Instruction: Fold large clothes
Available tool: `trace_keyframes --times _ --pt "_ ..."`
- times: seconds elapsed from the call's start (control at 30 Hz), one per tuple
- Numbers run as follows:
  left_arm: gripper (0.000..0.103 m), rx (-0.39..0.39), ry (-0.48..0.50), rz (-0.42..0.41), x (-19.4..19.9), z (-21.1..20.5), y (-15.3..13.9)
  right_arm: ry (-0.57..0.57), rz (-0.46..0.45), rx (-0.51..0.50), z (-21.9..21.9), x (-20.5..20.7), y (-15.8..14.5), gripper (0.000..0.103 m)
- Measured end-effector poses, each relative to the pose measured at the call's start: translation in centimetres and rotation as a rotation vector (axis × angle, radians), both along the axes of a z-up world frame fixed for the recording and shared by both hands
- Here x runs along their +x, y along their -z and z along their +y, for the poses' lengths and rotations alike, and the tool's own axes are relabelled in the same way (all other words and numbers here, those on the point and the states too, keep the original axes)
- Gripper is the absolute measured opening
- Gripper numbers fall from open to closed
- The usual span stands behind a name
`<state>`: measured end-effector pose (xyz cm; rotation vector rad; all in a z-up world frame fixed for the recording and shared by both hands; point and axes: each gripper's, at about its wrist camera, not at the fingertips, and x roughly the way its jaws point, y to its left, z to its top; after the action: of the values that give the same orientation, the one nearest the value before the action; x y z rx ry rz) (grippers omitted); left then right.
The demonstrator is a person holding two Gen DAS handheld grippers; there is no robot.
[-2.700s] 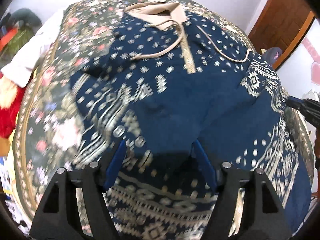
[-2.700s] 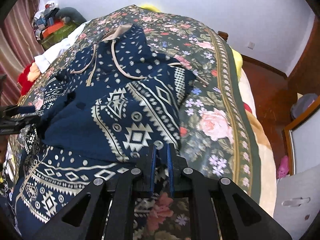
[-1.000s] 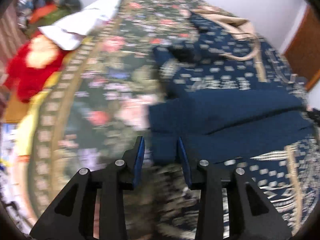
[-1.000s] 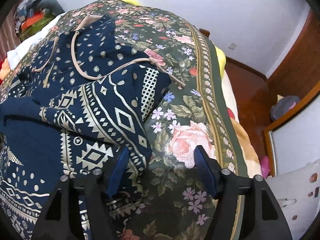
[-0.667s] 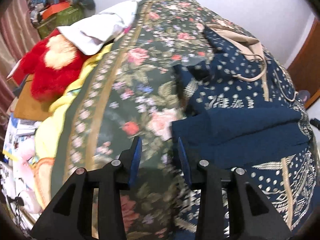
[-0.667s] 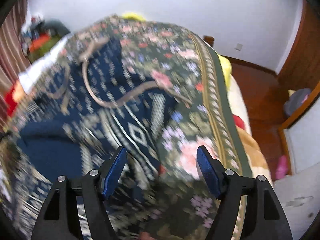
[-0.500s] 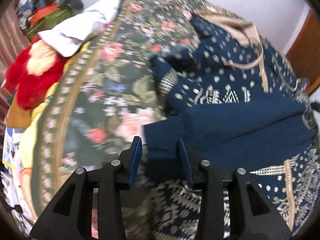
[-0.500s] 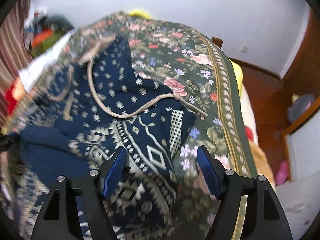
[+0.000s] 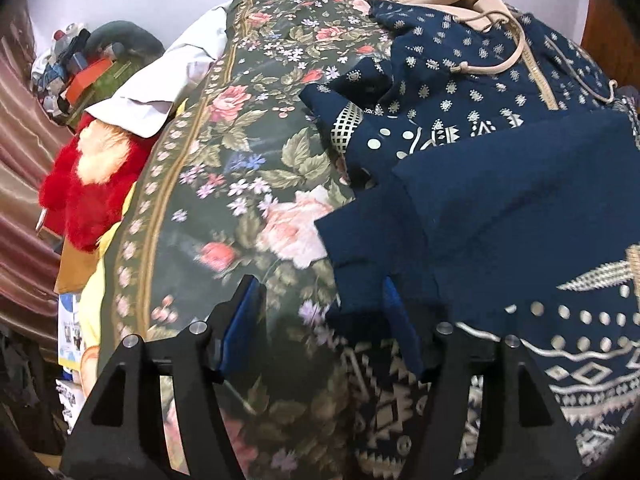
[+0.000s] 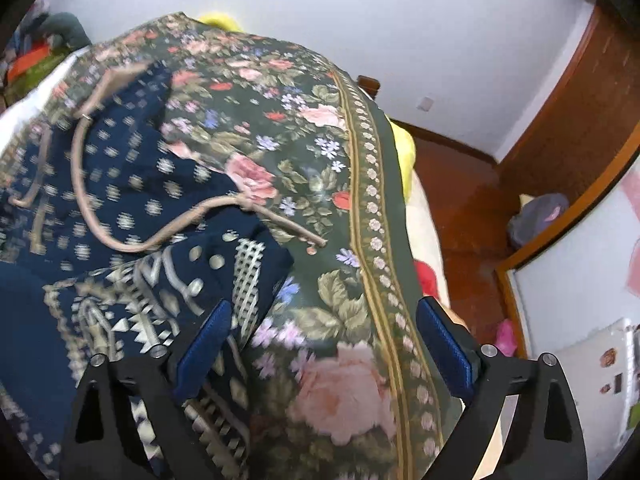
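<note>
A navy garment [image 9: 500, 208] with cream patterns, a beige hood and drawcords lies partly folded on a floral bedspread [image 9: 240, 184]. Its plain blue folded edge reaches down between my left fingers. My left gripper [image 9: 320, 312] is open, low over the bedspread at that edge. In the right wrist view the garment [image 10: 120, 208] lies at the left with a beige drawcord [image 10: 168, 232] trailing onto the bedspread [image 10: 320, 184]. My right gripper [image 10: 324, 332] is wide open over the bedspread beside the garment's right edge.
A red plush toy [image 9: 84, 184], a white cloth [image 9: 160, 88] and cluttered boxes [image 9: 88, 76] lie past the bed's left side. A wooden floor [image 10: 460, 184], a wooden door frame [image 10: 568, 120] and a grey bag [image 10: 536, 216] lie to the right.
My right gripper let go of the garment's fold and opened wide, then swung right toward the bed's edge. My left gripper shifted to the garment's left edge, narrowed, then opened wider.
</note>
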<state>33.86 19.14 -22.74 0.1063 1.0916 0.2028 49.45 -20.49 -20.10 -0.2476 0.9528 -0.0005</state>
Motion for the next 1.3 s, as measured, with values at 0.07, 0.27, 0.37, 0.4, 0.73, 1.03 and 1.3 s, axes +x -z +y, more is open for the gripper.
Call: trace_keyframes --times 0.07,0.27,0.37,0.4,0.73,1.03,1.3 --pt "0.063 -0.039 -0.001 -0.016 -0.6 0.0 -1.0 -0.067 0.014 0.084 0.2 -1.6 -1.3 0.092" --pt "0.064 -0.107 0.037 0.014 -1.8 -2.8 -0.8 -0.194 0.133 0.153 2.4 -6.3 -0.7 0.092" --pt "0.064 -0.075 0.049 0.067 -2.8 -4.1 0.7 -0.209 0.181 0.131 2.7 -8.3 0.7 0.092" --pt "0.064 -0.063 0.052 0.089 -3.1 -4.4 1.3 -0.209 0.196 0.117 2.5 -9.0 1.0 0.092" --pt "0.070 -0.101 0.089 -0.019 -2.6 -4.6 -5.4 -0.252 0.084 0.218 1.1 -9.1 -6.8 0.093" --pt "0.079 -0.179 0.054 -0.117 11.1 -2.9 -9.7 -0.319 0.064 0.300 8.2 1.0 -8.7 0.093" --pt "0.079 -0.280 0.024 -0.078 20.6 -1.5 -5.5 -0.237 0.127 0.317 12.7 10.6 -2.8 0.093"
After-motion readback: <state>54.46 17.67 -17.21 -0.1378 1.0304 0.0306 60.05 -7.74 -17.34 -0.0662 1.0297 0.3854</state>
